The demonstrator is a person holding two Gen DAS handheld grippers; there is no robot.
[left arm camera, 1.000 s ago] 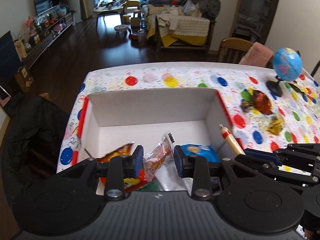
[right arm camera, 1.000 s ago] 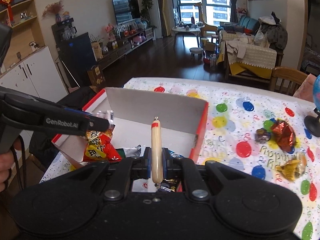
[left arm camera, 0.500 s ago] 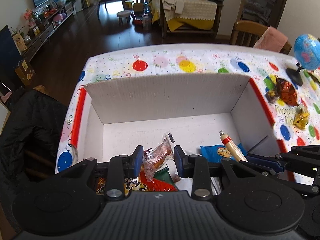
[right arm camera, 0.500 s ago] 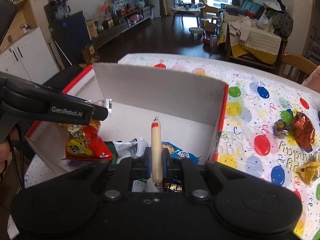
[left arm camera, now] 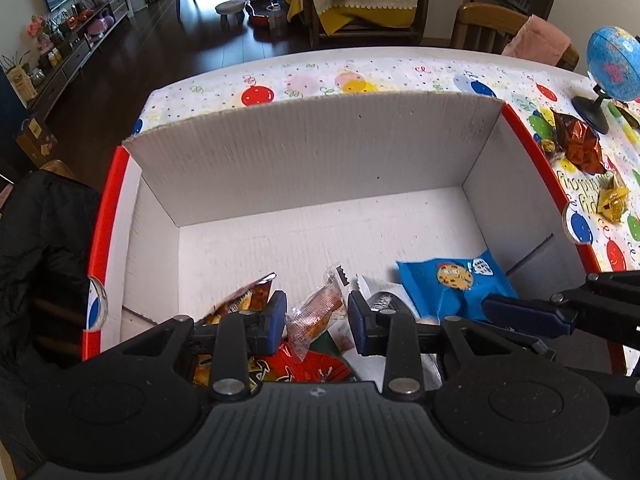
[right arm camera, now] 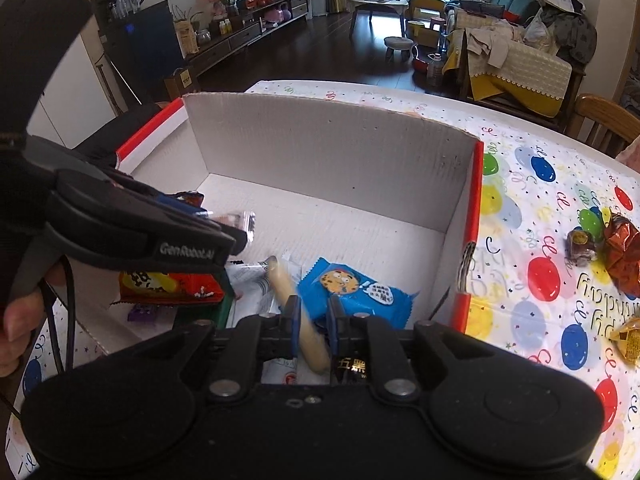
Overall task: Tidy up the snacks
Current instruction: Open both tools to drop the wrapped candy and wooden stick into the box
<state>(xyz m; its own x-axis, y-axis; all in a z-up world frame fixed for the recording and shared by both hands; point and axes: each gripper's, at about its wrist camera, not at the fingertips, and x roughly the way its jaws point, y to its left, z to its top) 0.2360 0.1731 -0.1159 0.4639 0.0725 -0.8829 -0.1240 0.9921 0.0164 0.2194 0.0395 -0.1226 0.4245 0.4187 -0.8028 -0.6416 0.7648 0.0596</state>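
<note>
Through the left wrist camera I see my left gripper (left arm camera: 316,316) over the cardboard box (left arm camera: 320,160) on the worktop (left arm camera: 440,76), its fingers clamped on a clear-wrapped snack (left arm camera: 318,310). Through the right wrist camera, my right gripper (right arm camera: 314,320) is opening around the sausage stick (right arm camera: 298,316), which lies tilted between its fingers beside the blue cookie packet (right arm camera: 356,292) at the box's near end.

Black packet (right arm camera: 354,366) mostly hidden, perhaps under tongs.
</note>
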